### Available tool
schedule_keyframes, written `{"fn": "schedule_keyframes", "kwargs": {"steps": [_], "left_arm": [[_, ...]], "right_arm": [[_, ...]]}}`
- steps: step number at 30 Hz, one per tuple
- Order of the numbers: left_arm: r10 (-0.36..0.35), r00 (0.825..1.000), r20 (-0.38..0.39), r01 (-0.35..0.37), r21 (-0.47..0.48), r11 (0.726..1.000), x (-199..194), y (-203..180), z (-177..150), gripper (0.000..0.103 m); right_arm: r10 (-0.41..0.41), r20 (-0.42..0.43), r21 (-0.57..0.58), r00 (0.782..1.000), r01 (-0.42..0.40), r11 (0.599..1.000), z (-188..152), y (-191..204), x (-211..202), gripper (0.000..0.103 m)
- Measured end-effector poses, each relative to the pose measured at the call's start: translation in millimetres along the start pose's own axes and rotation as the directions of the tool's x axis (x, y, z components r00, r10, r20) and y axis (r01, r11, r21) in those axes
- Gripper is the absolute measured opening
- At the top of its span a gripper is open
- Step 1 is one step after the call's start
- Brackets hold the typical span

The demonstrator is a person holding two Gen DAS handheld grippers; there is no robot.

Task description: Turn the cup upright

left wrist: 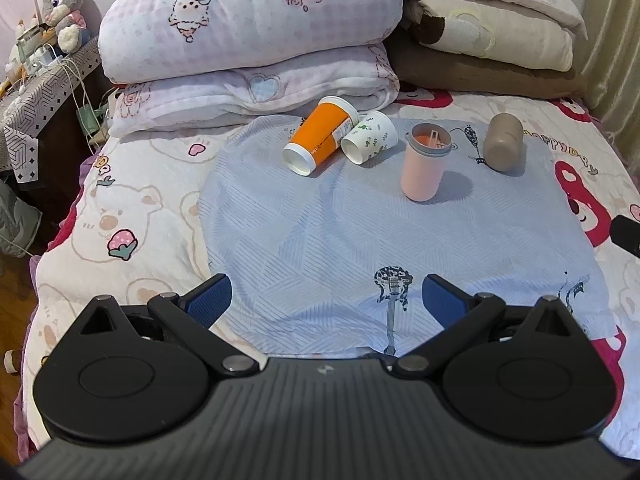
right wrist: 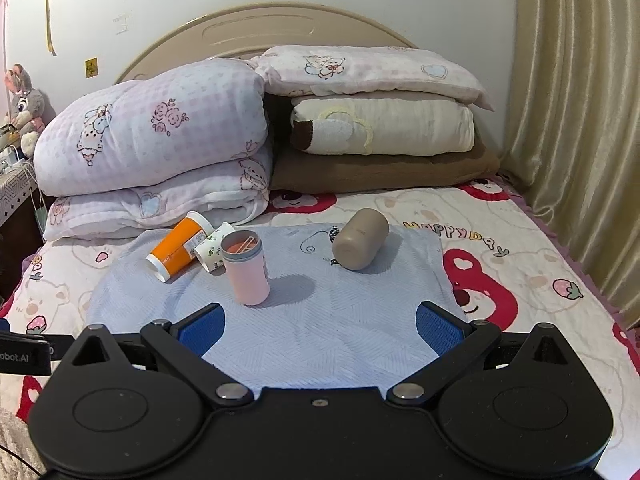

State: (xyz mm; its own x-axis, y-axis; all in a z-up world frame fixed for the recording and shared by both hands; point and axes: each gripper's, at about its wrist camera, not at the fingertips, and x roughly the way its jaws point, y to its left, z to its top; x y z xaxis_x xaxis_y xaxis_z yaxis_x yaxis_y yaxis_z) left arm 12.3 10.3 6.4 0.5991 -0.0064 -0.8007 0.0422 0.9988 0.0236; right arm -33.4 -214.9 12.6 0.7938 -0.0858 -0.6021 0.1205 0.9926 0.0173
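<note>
Pink cup stands upright on the blue cloth. Orange cup, patterned cup and brown cup lie tipped beyond it, not yet righted. Left hand-held gripper and right hand-held gripper: jaws apart, empty.

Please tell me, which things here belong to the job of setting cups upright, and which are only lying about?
For the job:
- orange cup, on its side
- white patterned cup, on its side
- brown cup, tipped over
- pink cup, already upright
- left gripper, right gripper, both open

Just lying about:
- blue cloth
- folded quilts
- stuffed rabbit
</note>
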Motion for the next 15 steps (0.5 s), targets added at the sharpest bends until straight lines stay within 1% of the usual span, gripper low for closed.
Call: {"fn": "schedule_keyframes", "kwargs": {"steps": [15], "left_arm": [[0.020,1.000,-0.008,-0.020,0.002,1.000,0.5,-0.2,-1.8,0.103]], "right_arm": [[-0.011,0.005,0.003,1.000,0.011,1.000,-0.3,-2.4,-1.1,0.103]]}}
